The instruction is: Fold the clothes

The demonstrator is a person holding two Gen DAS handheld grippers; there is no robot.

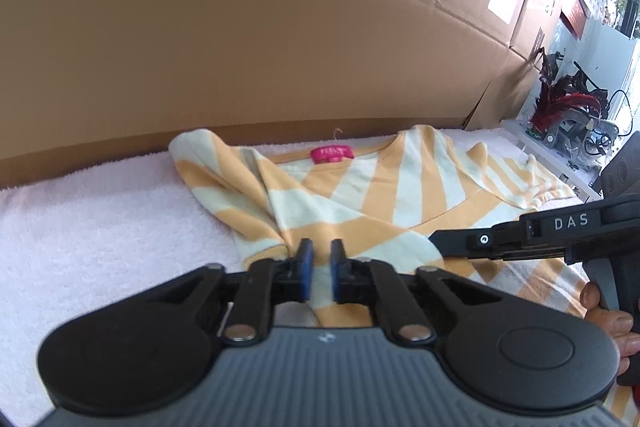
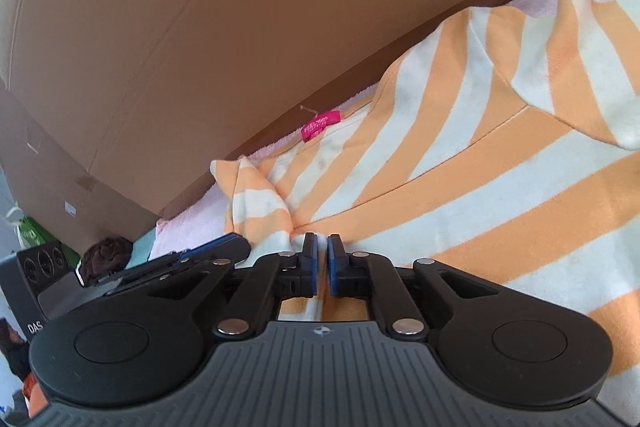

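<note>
Left wrist view puts the striped shirt [image 1: 360, 203] in front of me, orange and cream, lying crumpled on the pale pink towel [image 1: 92, 227] that covers the work surface, with the cardboard wall [image 1: 280, 27] close behind it. Its pink neck label [image 1: 333, 154] faces up at the far edge, so I judge the collar points away from me and the body runs toward me. My left gripper [image 1: 319, 257] sits at the near left edge of the shirt, its blue pads drawn nearly together with a fold of the fabric running up between them; I read that as a pinch on the cloth. From the right wrist view, my right gripper [image 2: 323, 251] is likewise closed down to a narrow slit, its tips resting just at a crease where the bunched sleeve [image 2: 260, 203] meets the body; whether cloth is truly caught there I cannot tell.

To do this step well, I want both pinches firm on a single layer edge before lifting. I would raise both hands together, keep the edge taut between them, and carry it toward the label in one even sweep. If one side slips, the fold skews, so I would check the tension first.
</note>
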